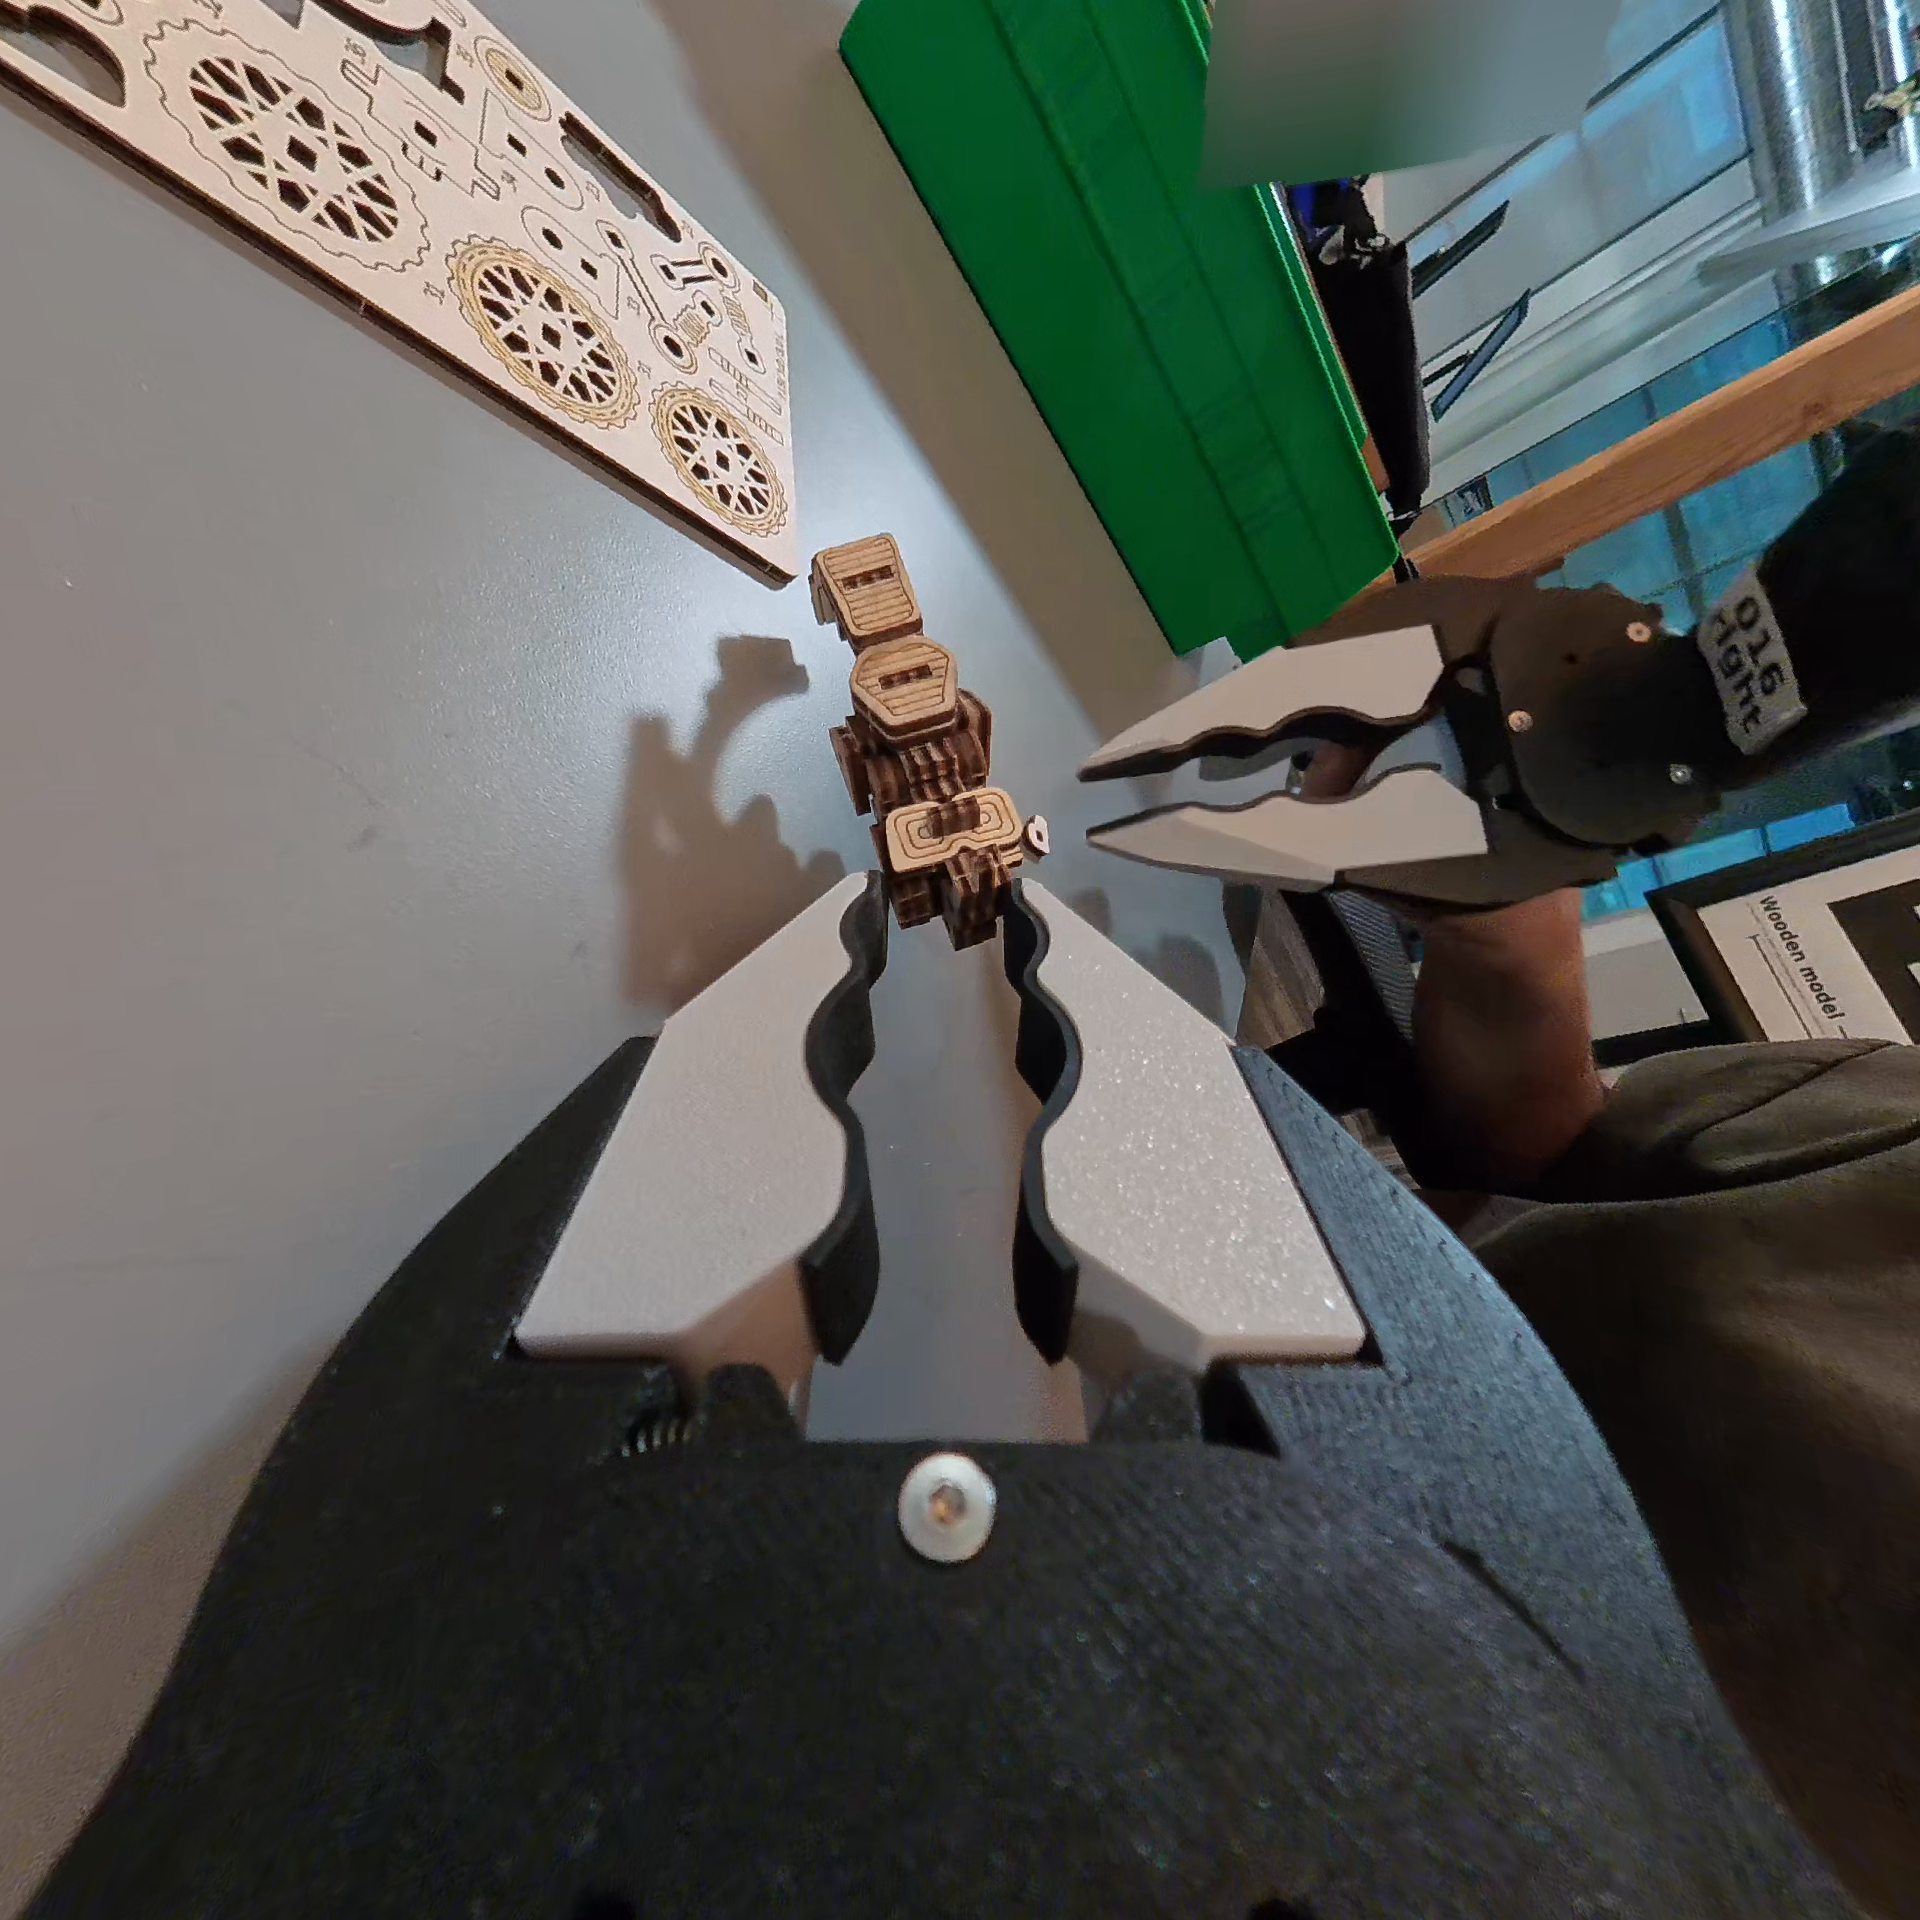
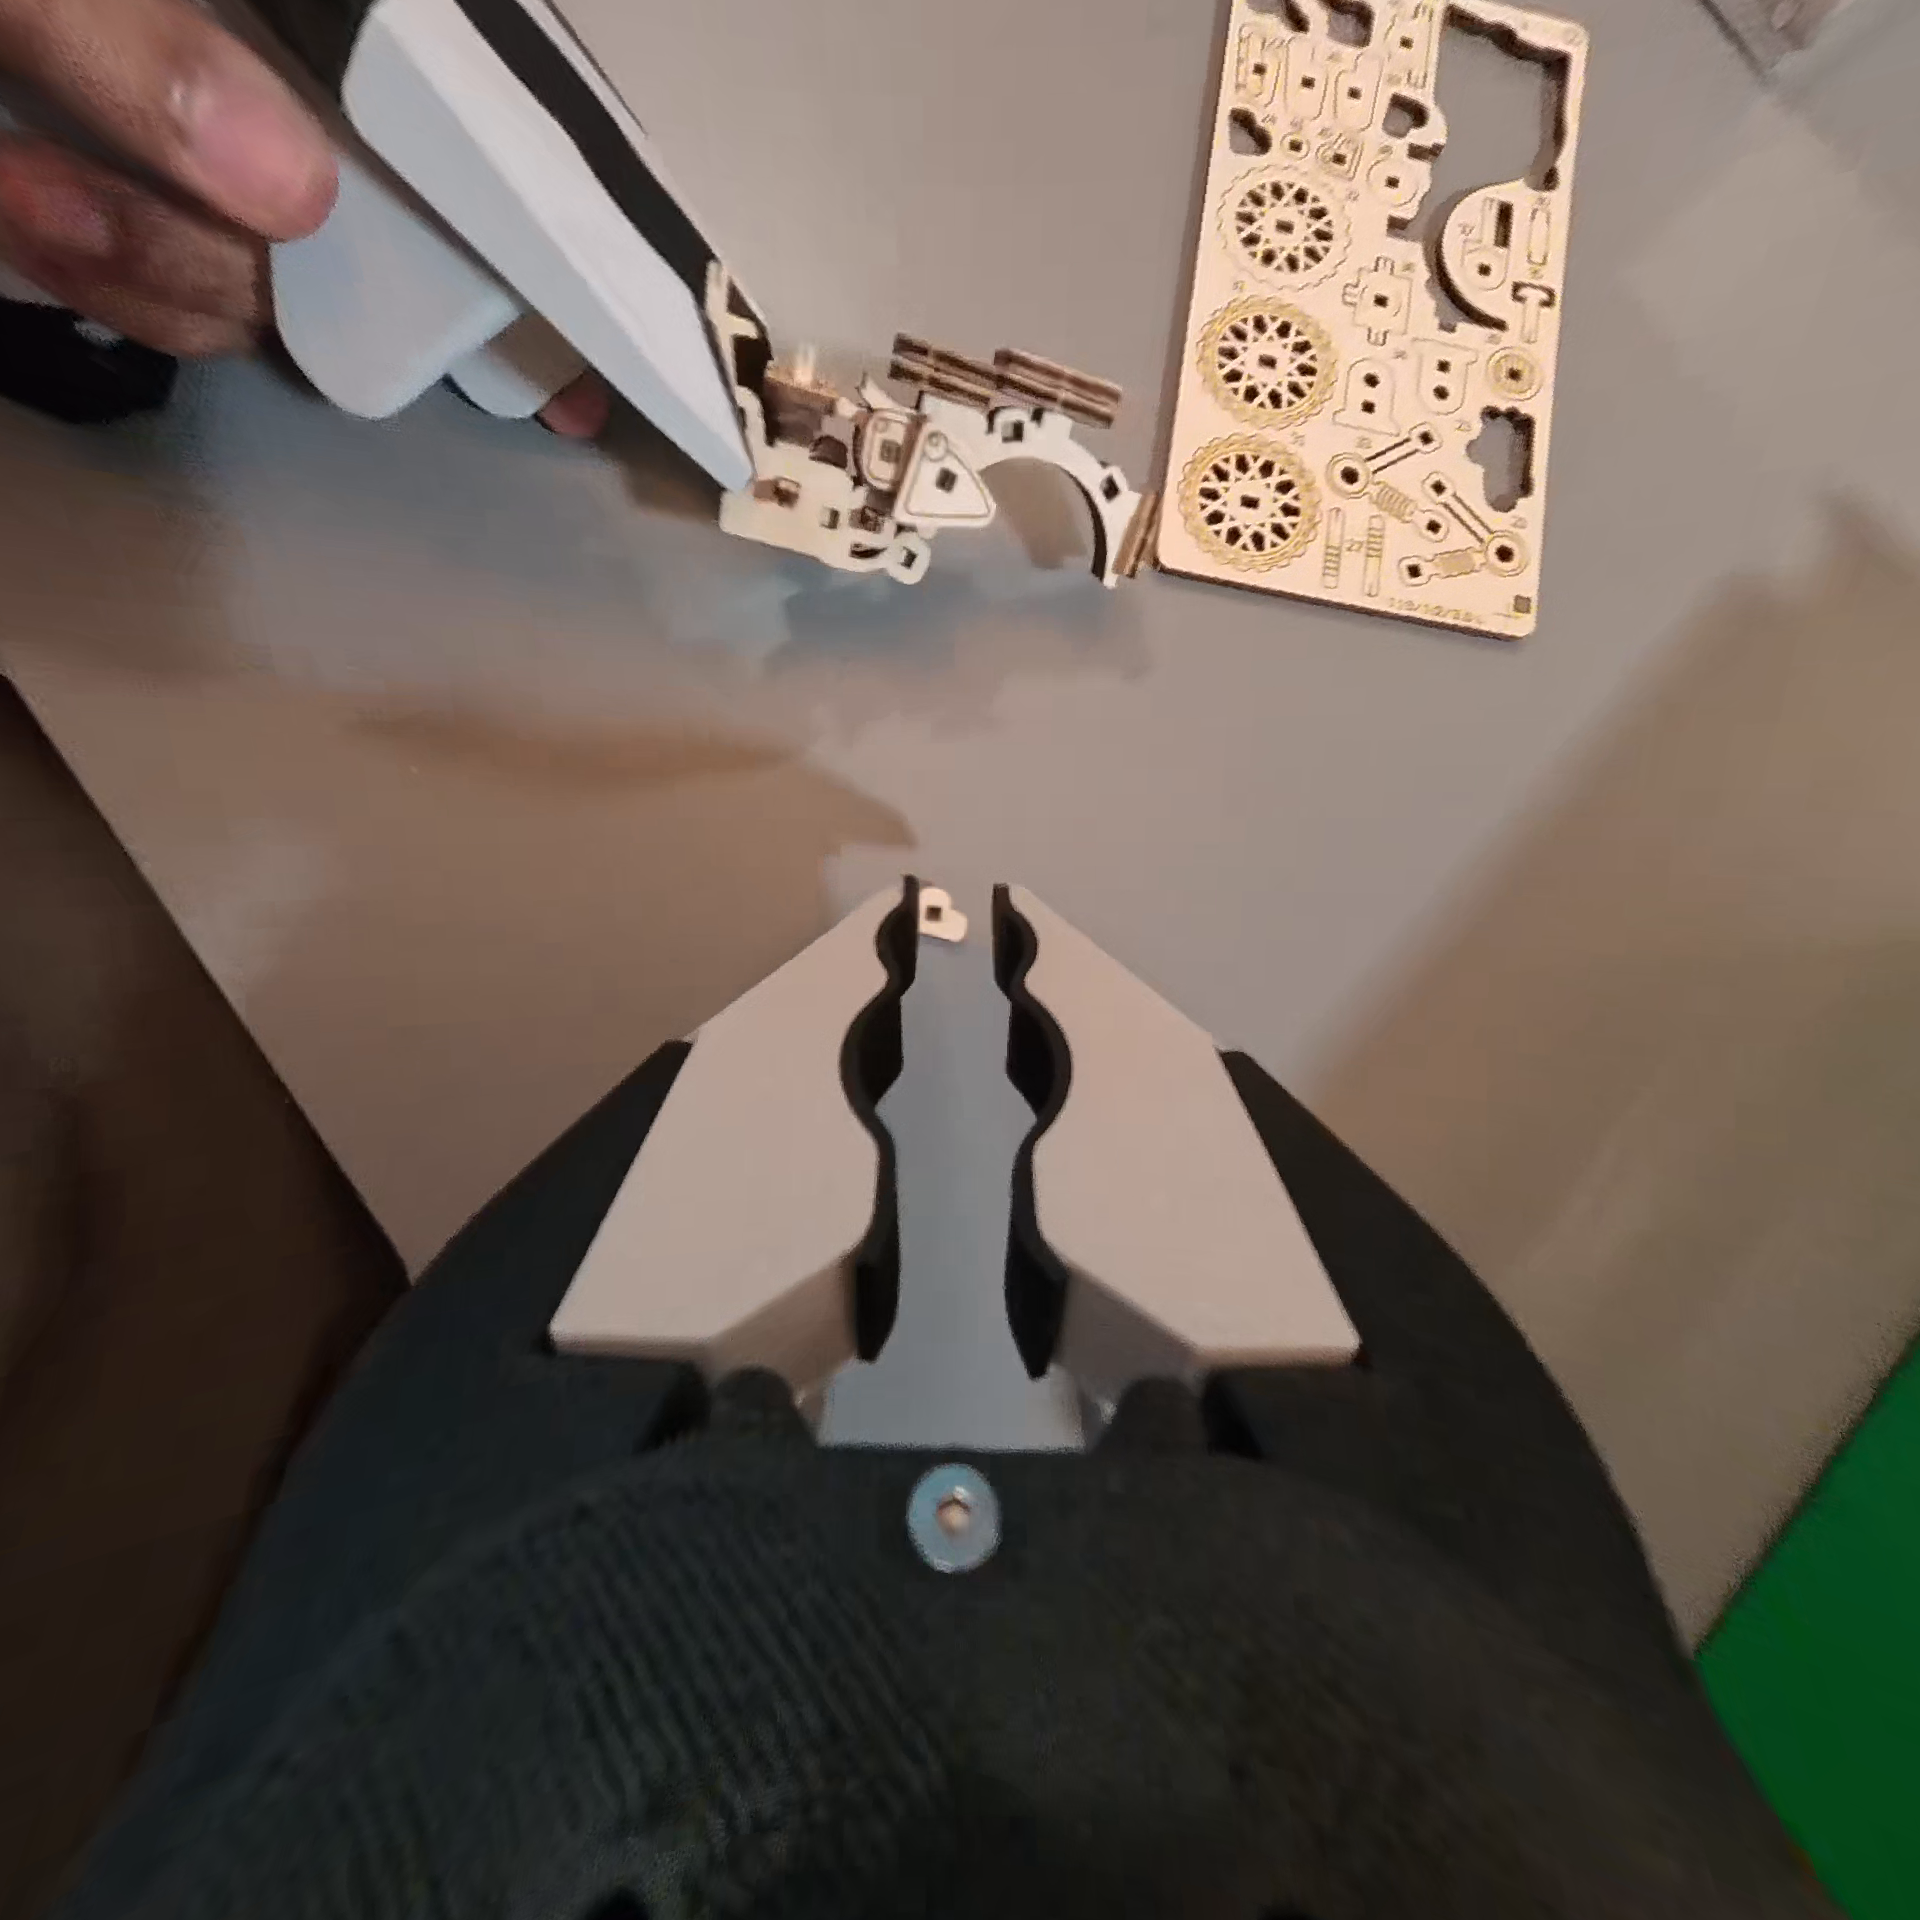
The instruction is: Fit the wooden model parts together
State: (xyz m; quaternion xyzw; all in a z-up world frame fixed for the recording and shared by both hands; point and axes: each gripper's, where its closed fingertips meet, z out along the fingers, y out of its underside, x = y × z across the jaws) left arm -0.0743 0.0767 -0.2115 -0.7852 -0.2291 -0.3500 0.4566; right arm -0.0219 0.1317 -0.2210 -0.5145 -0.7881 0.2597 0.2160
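Note:
My left gripper [image 1: 940, 899] is shut on the near end of a partly built wooden model [image 1: 914, 717] and holds it above the grey table [image 1: 312, 883]. In the right wrist view the model [image 2: 935, 468] sticks out of the left gripper [image 2: 743, 473] at the upper left. My right gripper [image 2: 951, 904] is slightly open. A tiny wooden piece [image 2: 940, 920] shows between its tips, close to the left finger [image 2: 810, 1091]. I cannot tell whether it is touching. In the left wrist view the right gripper [image 1: 1086, 802] points at the model from the right, with the tiny piece [image 1: 1034, 836] just off its tips.
A laser-cut wooden parts sheet [image 1: 468, 291] lies flat on the table beyond the model, also in the right wrist view [image 2: 1371, 312]. A green box [image 1: 1122, 312] stands along the table's far side. A framed card [image 1: 1818, 966] and a person's hand [image 2: 156, 177] are in view.

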